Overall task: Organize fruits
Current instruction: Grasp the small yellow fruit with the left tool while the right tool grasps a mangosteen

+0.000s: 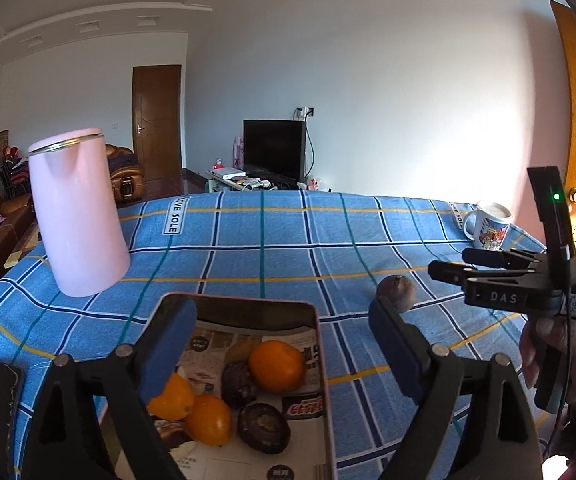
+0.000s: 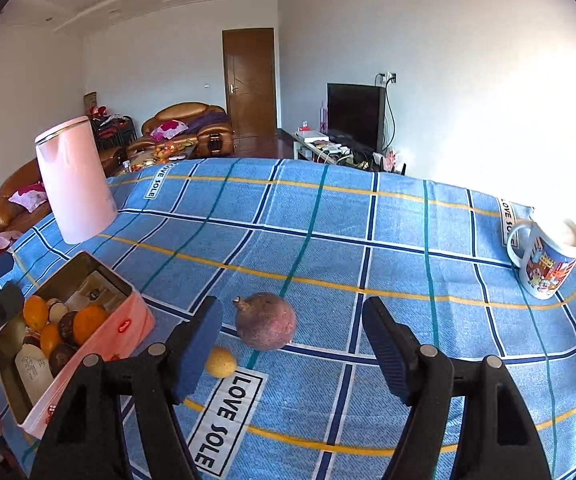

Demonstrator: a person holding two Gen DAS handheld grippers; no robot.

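A pink tin box (image 1: 320,344) (image 2: 128,326) holds oranges (image 1: 276,366) and dark passion fruits (image 1: 262,426). My left gripper (image 1: 280,336) is open and empty, hovering over the box. A purple passion fruit (image 2: 266,320) (image 1: 396,292) lies on the blue checked tablecloth, just ahead of my right gripper (image 2: 292,344), which is open and empty. A small yellow fruit (image 2: 221,361) lies beside the right gripper's left finger (image 2: 198,344). The right gripper also shows in the left wrist view (image 1: 452,266), to the right of the passion fruit.
A pink kettle (image 1: 78,216) (image 2: 74,184) stands at the table's far left. A printed mug (image 1: 490,226) (image 2: 544,264) stands at the far right. The table (image 2: 328,220) has its far edge toward a TV and sofa.
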